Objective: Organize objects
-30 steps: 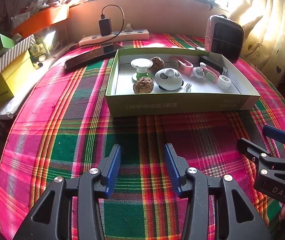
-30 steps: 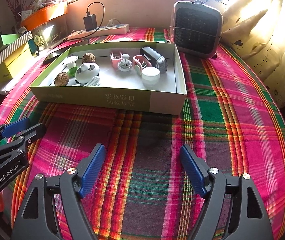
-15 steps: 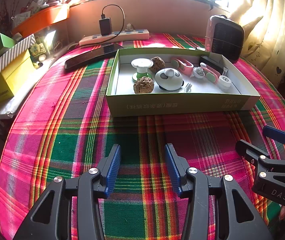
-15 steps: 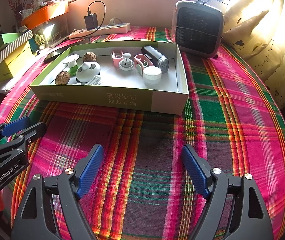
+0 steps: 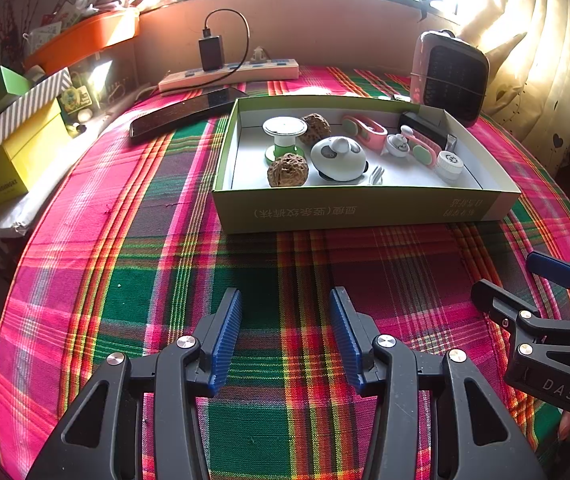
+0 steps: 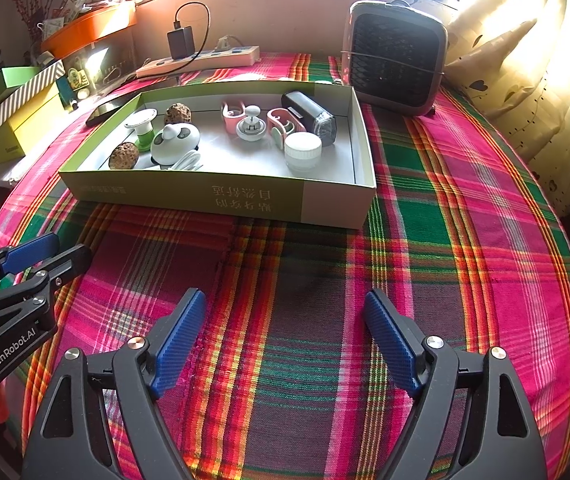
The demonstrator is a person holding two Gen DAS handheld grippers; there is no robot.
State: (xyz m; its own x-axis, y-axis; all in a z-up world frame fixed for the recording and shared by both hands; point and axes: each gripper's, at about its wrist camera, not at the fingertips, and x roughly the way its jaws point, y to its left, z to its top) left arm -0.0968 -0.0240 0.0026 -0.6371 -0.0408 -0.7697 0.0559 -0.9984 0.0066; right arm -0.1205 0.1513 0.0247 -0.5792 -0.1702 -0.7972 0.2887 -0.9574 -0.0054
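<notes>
So I've got both grippers parked low over the plaid cloth on the desk (image 6: 465, 216), short of the green box (image 5: 365, 212). My left hand-held gripper (image 5: 285, 320) has its jaws spread with nothing between them, and the right hand-held gripper (image 6: 285, 328) is spread even wider, also empty.

All the small stuff sits inside the box: two walnuts (image 5: 288, 170), a white panda-looking gadget (image 5: 337, 159), a white jar (image 6: 303, 150), pink clips (image 6: 232, 116) and a black block (image 6: 309, 116) toward the back.

What worries me: everything's crammed together. The near walnut touches the panda thing, so if I reach in for one I'll likely shove its neighbour. Walnuts are round and bumpy, so I'd guess they pop out of a pinch easily. The box wall is also in the way, so clipping it on the way in could drag the whole box across the cloth.
</notes>
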